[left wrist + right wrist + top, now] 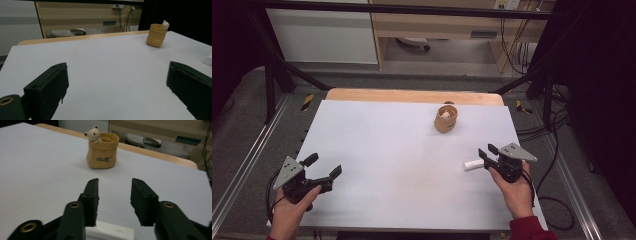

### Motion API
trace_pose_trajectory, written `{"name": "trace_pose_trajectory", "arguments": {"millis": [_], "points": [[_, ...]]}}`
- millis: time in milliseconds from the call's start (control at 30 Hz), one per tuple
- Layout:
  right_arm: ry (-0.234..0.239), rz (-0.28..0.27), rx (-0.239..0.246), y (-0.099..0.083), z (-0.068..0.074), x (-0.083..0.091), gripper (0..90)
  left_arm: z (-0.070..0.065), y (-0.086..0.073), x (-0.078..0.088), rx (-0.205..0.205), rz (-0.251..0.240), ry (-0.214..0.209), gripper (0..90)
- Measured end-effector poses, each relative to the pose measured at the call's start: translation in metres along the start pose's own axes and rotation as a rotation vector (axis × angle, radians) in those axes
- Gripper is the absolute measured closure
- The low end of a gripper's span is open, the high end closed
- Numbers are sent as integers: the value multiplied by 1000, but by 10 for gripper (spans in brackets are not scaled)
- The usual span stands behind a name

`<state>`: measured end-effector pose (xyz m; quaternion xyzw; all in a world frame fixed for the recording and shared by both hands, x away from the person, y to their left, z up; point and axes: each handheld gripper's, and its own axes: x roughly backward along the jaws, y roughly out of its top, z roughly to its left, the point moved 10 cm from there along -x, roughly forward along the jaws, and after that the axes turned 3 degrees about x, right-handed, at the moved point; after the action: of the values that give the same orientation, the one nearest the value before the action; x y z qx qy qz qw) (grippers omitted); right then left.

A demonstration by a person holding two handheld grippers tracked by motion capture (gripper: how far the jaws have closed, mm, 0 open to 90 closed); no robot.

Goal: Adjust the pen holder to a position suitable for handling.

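A tan sack-shaped pot [446,120] with a small bear figure at its rim stands upright at the far middle of the white table [387,150]. A short white stick [472,165] lies flat near the right front. My right gripper [487,152] hovers just right of it, its jaws partly apart with nothing between them. In the right gripper view the white stick [110,233] lies below the jaws of my right gripper [115,183], and the pot [102,152] stands ahead. My left gripper [323,166] rests at the front left, open wide and empty, and points at the pot [156,35].
A bare wooden strip [412,95] runs along the table's far edge. Black frame posts [272,75] stand at the left and right. Cables [557,200] trail on the floor at the right. Cabinets [437,25] stand beyond the table.
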<state>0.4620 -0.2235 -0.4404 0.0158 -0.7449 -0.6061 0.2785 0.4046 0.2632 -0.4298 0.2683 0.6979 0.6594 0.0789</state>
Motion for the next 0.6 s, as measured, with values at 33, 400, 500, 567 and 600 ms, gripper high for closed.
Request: {"name": "trace_pose_trajectory", "arguments": {"millis": [33,400,500,567,600], "points": [[-4,8,0,-2,-4,-3,688,0,0,0,0,0,0,42],[-70,70,-37,-34,-39,-19,891,1,-1,0,-1,4,10,46],[-73,98,-47,-43,-43,-20,896,1,-1,0,0,5,9,46],[-78,106,-51,-47,-47,-21,897,1,-1,0,1,5,9,46],[-78,111,-56,-49,-48,-21,897,1,-1,0,1,5,9,46]]}}
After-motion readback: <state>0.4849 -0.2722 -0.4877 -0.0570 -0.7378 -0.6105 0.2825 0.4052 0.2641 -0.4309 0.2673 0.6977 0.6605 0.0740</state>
